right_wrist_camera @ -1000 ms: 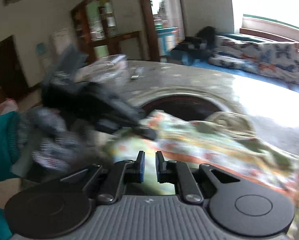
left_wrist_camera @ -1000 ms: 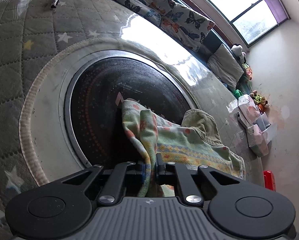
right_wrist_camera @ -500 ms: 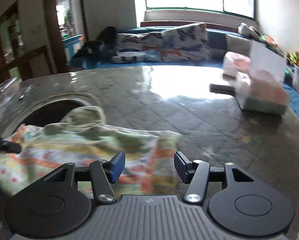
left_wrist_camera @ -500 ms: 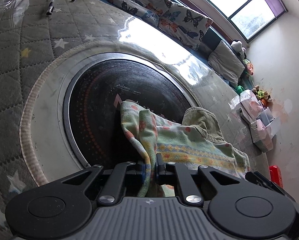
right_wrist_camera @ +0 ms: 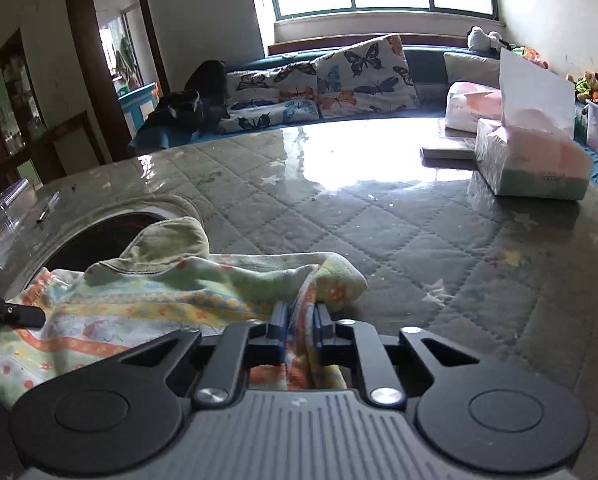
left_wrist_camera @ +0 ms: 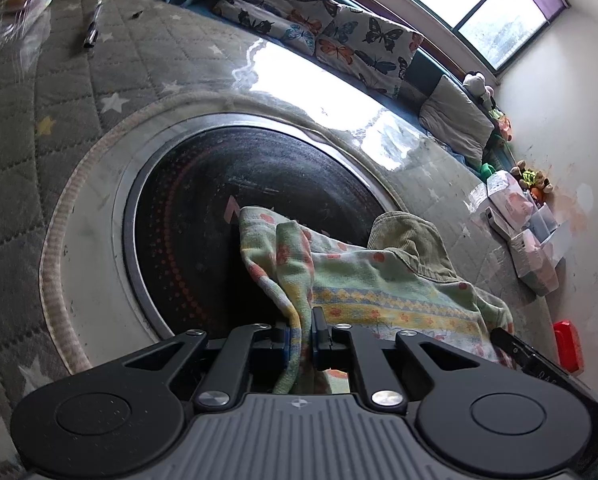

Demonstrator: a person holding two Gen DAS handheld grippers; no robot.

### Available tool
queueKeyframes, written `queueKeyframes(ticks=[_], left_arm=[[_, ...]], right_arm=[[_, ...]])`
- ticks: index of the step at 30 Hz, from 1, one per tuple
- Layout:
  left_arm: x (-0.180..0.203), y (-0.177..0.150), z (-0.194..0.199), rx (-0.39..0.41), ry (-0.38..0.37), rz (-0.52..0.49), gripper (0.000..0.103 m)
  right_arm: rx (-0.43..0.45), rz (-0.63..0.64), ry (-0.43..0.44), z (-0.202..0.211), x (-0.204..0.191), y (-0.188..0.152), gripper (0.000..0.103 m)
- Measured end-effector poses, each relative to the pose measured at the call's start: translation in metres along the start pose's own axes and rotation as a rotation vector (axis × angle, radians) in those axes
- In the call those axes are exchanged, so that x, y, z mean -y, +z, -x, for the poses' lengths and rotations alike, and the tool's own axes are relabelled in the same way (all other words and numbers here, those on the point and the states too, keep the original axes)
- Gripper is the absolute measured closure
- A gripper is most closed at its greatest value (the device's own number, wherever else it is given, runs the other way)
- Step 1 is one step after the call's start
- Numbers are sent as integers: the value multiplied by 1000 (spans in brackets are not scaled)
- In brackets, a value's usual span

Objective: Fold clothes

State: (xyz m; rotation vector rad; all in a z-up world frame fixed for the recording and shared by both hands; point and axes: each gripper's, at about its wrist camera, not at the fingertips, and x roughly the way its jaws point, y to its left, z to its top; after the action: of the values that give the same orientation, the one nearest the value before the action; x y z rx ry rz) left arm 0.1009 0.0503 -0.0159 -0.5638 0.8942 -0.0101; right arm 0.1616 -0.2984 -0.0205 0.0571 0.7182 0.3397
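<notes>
- the left gripper (left_wrist_camera: 300,334) is clamped tight on one edge of the soft flowery green and yellow garment (left_wrist_camera: 383,280).
- the right gripper (right_wrist_camera: 301,330) pinches another edge of the garment (right_wrist_camera: 171,300).
- the garment lies partly over the round black dish (left_wrist_camera: 203,216) sunk in the grey quilted star table top (right_wrist_camera: 399,224).
- past the garment the table top is bare up to the pink tissue box (right_wrist_camera: 535,160).

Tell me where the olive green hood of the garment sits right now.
In the right wrist view the hood lies left of centre on the table, at the edge of the round dark panel.
</notes>
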Motion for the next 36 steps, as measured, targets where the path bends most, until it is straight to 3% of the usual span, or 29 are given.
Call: queueKeyframes(ticks=[9, 20, 29, 36], left_arm=[[40, 11, 16, 51, -63, -99, 95], [135, -7, -10, 4, -185, -243, 95], [203, -36, -44, -70, -246, -349, 95], [214, -61, -72, -136, -178, -414, 91]], right_arm=[[116, -18, -4, 51, 4, 9, 96], [188, -49, -193, 121, 67, 8, 95], [187, -108, -325, 149, 127, -8, 95], [77, -186, -400, 125, 164, -43, 94]])
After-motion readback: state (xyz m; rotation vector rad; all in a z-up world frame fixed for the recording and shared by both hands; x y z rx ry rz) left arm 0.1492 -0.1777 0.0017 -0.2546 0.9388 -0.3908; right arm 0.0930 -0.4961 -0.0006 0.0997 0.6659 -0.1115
